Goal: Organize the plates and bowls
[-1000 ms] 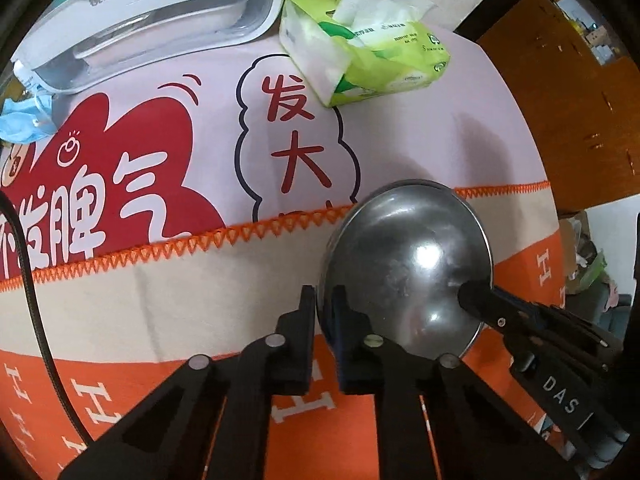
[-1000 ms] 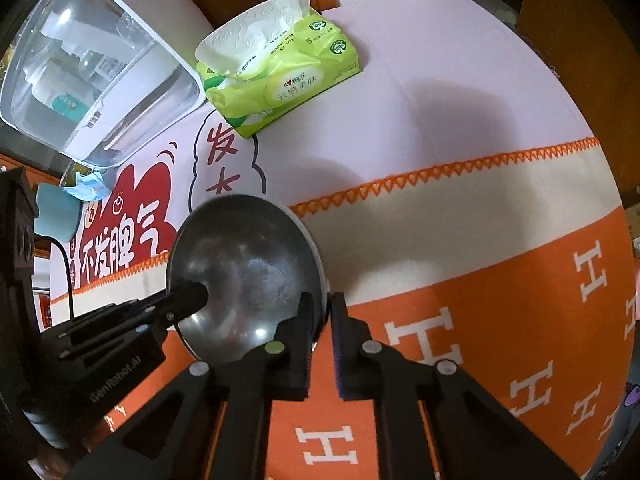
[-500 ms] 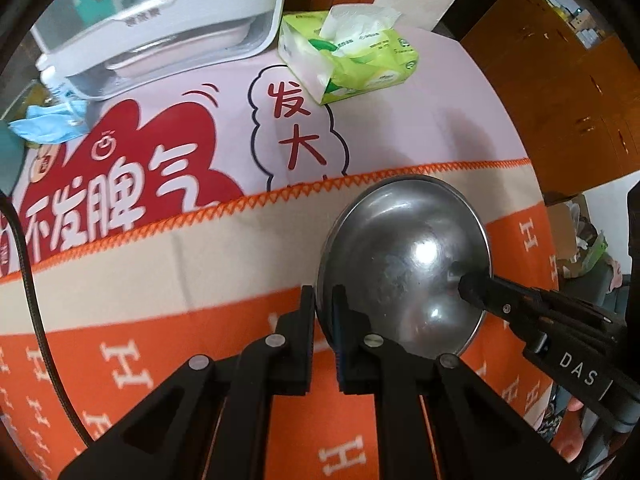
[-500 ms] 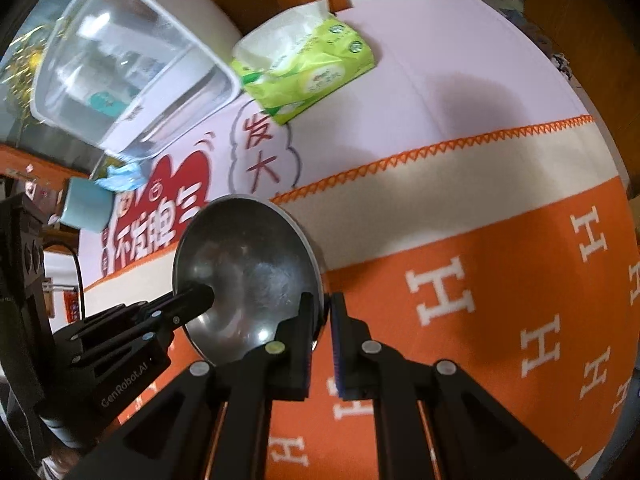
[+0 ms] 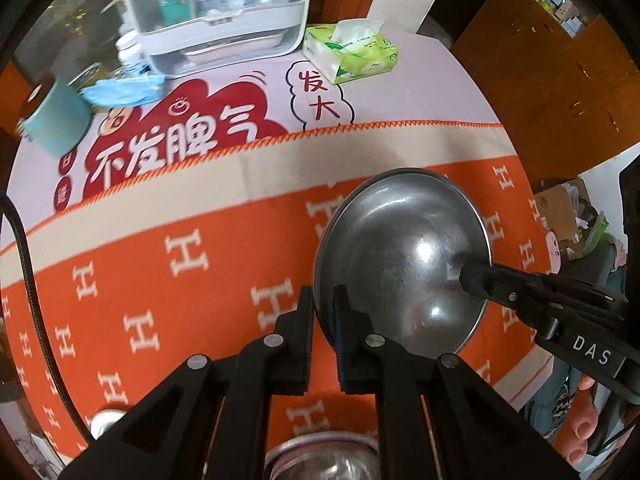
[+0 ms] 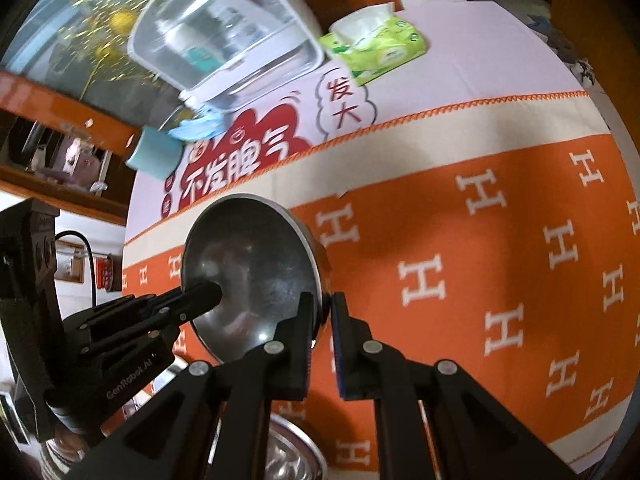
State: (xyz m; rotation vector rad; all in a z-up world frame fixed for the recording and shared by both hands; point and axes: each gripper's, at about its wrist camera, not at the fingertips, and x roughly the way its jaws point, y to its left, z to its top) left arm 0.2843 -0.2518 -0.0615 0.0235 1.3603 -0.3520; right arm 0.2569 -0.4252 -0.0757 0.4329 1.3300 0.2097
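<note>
Above the orange cloth (image 5: pixel 168 288): steel bowl (image 5: pixel 400 260) carried clear of the surface, pinched at opposite rim edges. Left gripper (image 5: pixel 323 312) closed to a sliver on the near rim; right gripper (image 6: pixel 325 314) likewise on its side. Two-point hold probably to keep the bowl level. Shallow, round, dull-polished, empty, glare spots inside. Second metal vessel (image 5: pixel 320 456) directly below, likely the stacking target.

Steel bowl (image 5: pixel 400 264) hung above the orange cloth (image 5: pixel 168 280), left gripper (image 5: pixel 323 312) and right gripper (image 6: pixel 326 316) on opposite rims. Behind: tissue pack (image 5: pixel 350 54), clear container (image 5: pixel 216 12) to its left. Second bowl (image 5: pixel 320 460) lay nearest, below.
</note>
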